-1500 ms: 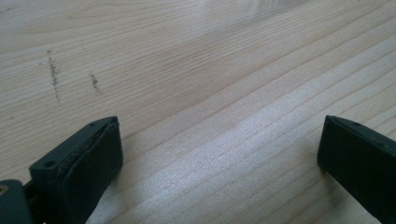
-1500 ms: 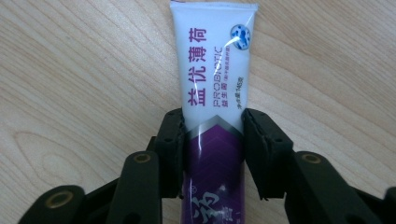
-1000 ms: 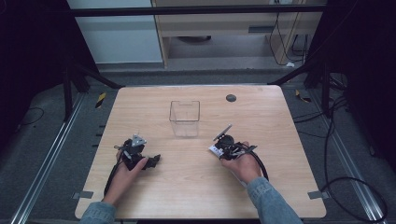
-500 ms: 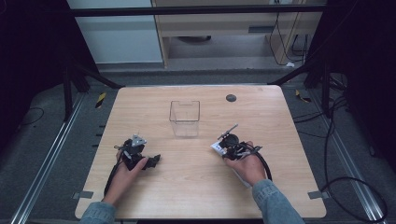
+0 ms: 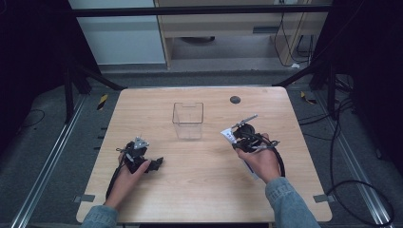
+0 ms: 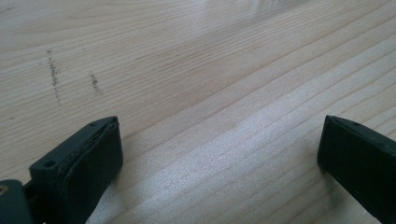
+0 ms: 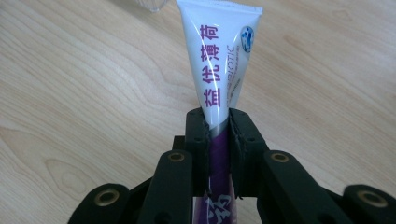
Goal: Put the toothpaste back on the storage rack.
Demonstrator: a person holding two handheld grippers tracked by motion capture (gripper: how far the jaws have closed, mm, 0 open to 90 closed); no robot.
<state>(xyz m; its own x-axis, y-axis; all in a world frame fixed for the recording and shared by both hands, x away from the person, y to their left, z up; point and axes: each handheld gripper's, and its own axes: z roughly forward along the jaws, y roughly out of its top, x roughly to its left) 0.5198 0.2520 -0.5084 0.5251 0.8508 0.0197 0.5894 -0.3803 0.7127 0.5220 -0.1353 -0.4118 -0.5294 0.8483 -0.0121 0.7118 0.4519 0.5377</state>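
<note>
My right gripper [image 7: 218,122] is shut on a white and purple toothpaste tube [image 7: 219,56], whose flat crimped end sticks out past the jaws over the wooden table. From above, the right gripper [image 5: 236,136] hangs a little over the table, right of a clear square container [image 5: 188,120], and the tube's [image 5: 229,137] white end shows at its tip. My left gripper [image 6: 219,149] is open with bare wood between its fingers [image 6: 88,158]. In the high view the left gripper [image 5: 151,164] rests low at the table's front left.
A small black disc [image 5: 235,99] lies near the table's far edge, behind the container. The wooden table [image 5: 199,190] has metal rails on both sides, with cables on the floor at the right.
My right hand has risen and drifted slightly right and away with the tube in its jaws. The left hand has stayed put.
</note>
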